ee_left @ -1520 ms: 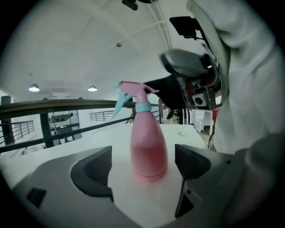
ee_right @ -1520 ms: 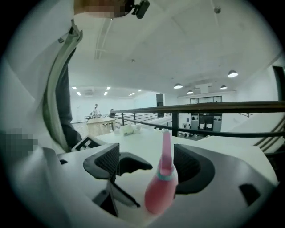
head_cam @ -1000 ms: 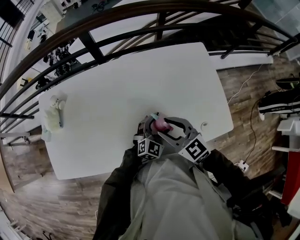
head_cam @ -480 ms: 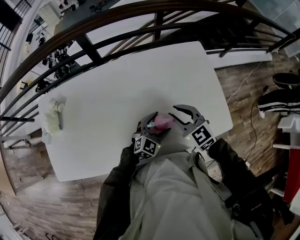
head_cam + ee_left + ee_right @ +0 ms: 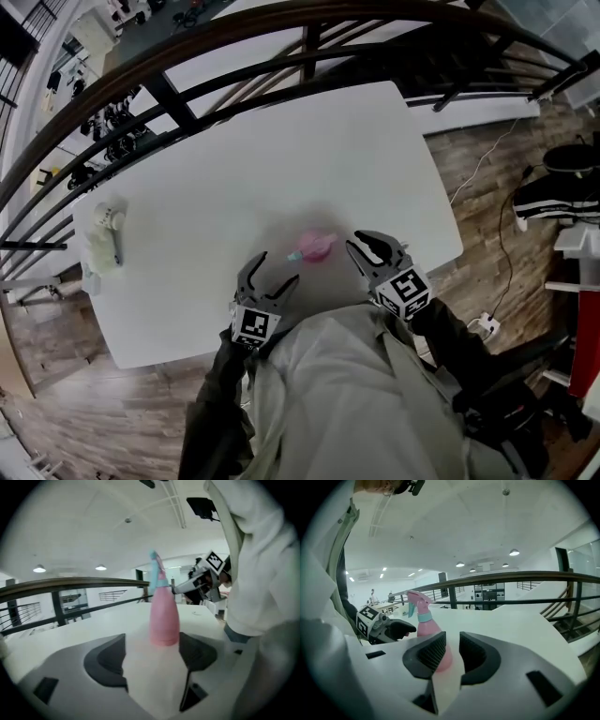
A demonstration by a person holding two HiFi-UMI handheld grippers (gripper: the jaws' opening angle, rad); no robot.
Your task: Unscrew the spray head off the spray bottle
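a dark curved metal railing (image 5: 281,37) is seen beyond a white rectangular table (image 5: 234,159). the left gripper (image 5: 152,656) is held low over the table's near edge, its jaws wide apart and closing, with nothing between them. the right gripper (image 5: 452,651) is held at the other side, its jaws narrow and closing on nothing. a pink cone-shaped plastic spray bottle (image 5: 319,246) is stood upright on the table between the two grippers, touched by neither. its pink and light-blue spray head (image 5: 416,604) is seated on the neck.
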